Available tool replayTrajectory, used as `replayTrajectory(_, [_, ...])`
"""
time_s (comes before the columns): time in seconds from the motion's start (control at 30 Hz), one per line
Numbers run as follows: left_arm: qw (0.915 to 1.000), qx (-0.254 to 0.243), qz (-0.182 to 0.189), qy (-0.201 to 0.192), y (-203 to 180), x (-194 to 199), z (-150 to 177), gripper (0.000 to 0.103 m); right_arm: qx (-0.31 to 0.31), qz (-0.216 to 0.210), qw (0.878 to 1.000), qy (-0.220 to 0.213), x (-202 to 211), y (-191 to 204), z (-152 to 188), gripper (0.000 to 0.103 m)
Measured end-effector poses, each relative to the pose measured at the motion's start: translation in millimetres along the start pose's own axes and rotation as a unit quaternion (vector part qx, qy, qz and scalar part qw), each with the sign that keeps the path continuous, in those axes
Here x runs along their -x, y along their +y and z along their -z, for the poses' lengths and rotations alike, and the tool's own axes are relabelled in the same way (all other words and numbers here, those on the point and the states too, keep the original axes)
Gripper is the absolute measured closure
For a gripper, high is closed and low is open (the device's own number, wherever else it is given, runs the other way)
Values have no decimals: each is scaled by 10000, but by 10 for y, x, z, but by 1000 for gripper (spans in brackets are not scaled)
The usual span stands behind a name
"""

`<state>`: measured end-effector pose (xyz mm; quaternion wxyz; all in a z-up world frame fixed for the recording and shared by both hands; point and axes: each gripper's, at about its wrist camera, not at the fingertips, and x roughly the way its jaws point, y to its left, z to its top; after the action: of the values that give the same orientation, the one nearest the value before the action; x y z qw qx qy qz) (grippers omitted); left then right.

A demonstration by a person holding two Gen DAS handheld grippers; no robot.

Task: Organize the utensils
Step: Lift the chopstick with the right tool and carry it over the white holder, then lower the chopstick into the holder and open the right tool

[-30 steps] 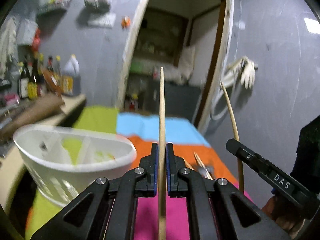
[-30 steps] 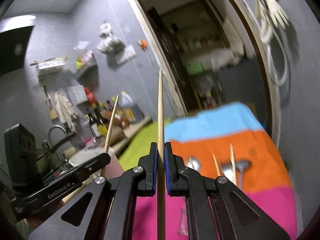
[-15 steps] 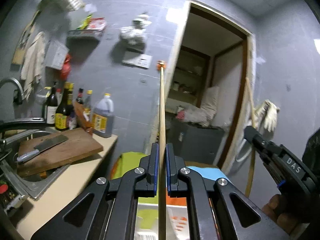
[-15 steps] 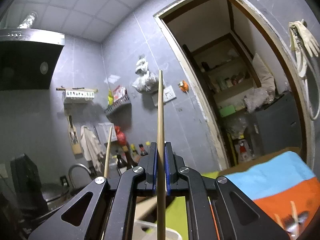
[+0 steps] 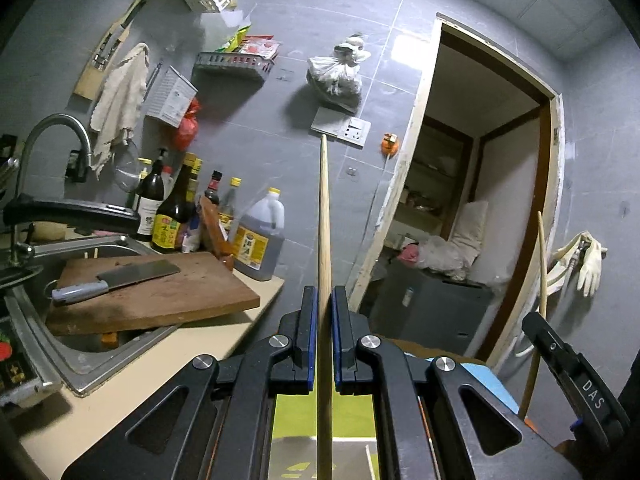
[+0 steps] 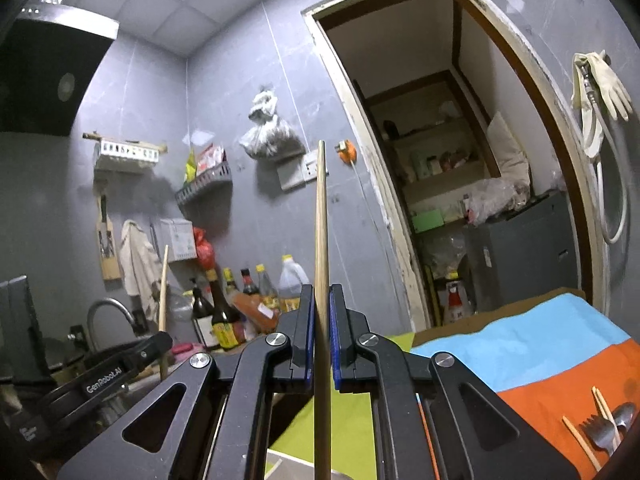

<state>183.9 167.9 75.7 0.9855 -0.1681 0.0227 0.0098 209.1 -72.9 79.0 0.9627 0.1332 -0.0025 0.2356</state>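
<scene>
My left gripper [image 5: 324,300] is shut on a wooden chopstick [image 5: 323,220] that stands upright between its blue pads. My right gripper [image 6: 321,298] is shut on a second wooden chopstick [image 6: 320,220], also upright. Each gripper shows in the other's view: the right one [image 5: 568,364] at the right edge, the left one [image 6: 132,356] at the lower left. The rim of a white utensil holder [image 5: 320,456] shows below the left jaws. More chopsticks, a fork and a spoon [image 6: 604,424] lie on the orange part of the cloth.
A striped cloth of blue [image 6: 520,340], orange and green covers the table. To the left are a sink with a tap [image 5: 48,140], a wooden cutting board with a cleaver [image 5: 132,276] and several sauce bottles [image 5: 172,216]. An open doorway [image 5: 472,200] lies ahead.
Both grippers have tilted upward with their chopsticks, so the views swing from the table and white holder up to the wall and doorway. Both stay shut.
</scene>
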Motion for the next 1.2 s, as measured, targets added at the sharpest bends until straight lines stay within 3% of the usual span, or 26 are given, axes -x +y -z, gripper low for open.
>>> replayTrajectory(0.23, [9997, -214, -117, 30, -44, 5, 179, 99, 363, -9, 9989, 291, -2, 60, 186, 98])
replayTrajectory(0.57, [9973, -417, -157, 575, -69, -3, 331, 98, 509, -64, 9946, 900, -7, 52, 352, 97])
replayTrajectory(0.73, [9952, -408, 60, 884, -49, 29, 359, 98, 504, -90, 9924, 1119, 29, 41, 376, 96])
replayTrajectory(0.93, [9939, -412, 206, 998, -64, 111, 355, 96, 363, -150, 9920, 1198, 108, 8, 350, 80])
replayTrajectory(1.07, [9945, -299, 287, 958, -83, 193, 308, 79, 404, -177, 9925, 1141, 174, 20, 280, 75])
replayTrajectory(1.13, [9952, -242, 313, 893, -100, 240, 259, 77, 379, -181, 9933, 1076, 211, 6, 230, 69])
replayTrajectory(1.2, [9958, -265, 319, 819, -150, 293, 206, 73, 369, -151, 9949, 930, 277, -20, 157, 53])
